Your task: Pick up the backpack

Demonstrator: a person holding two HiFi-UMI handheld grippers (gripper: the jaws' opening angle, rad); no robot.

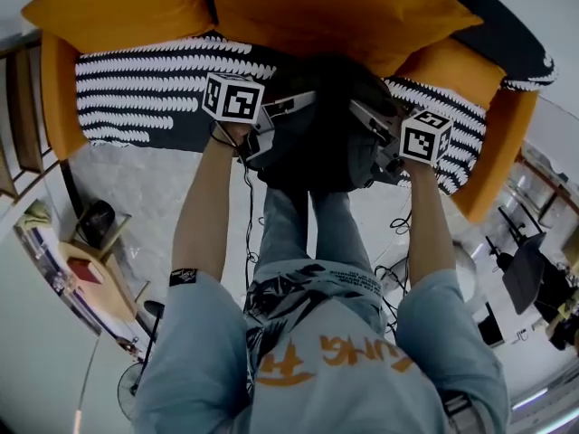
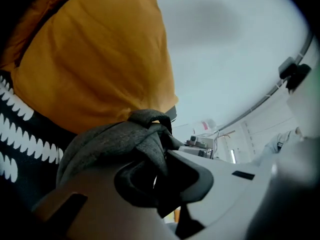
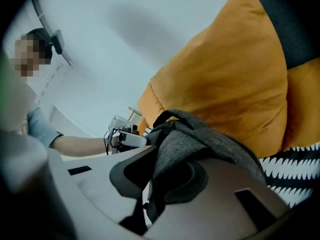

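A dark grey backpack (image 1: 321, 125) hangs in front of the sofa, held up between both grippers. My left gripper (image 1: 288, 108) grips its left side and my right gripper (image 1: 364, 116) its right side. In the left gripper view the jaws (image 2: 159, 171) are shut on a fold of grey backpack fabric (image 2: 115, 139). In the right gripper view the jaws (image 3: 150, 180) pinch the grey fabric (image 3: 200, 144) the same way. The lower part of the backpack is hidden behind the grippers and arms.
The sofa has a black-and-white patterned seat (image 1: 136, 80) and orange cushions (image 1: 344, 7). A wooden side table (image 1: 90, 260) stands at the left, a fan (image 1: 131, 387) near it. Cables (image 1: 398, 224) lie on the floor, and a black chair (image 1: 525, 274) is at the right.
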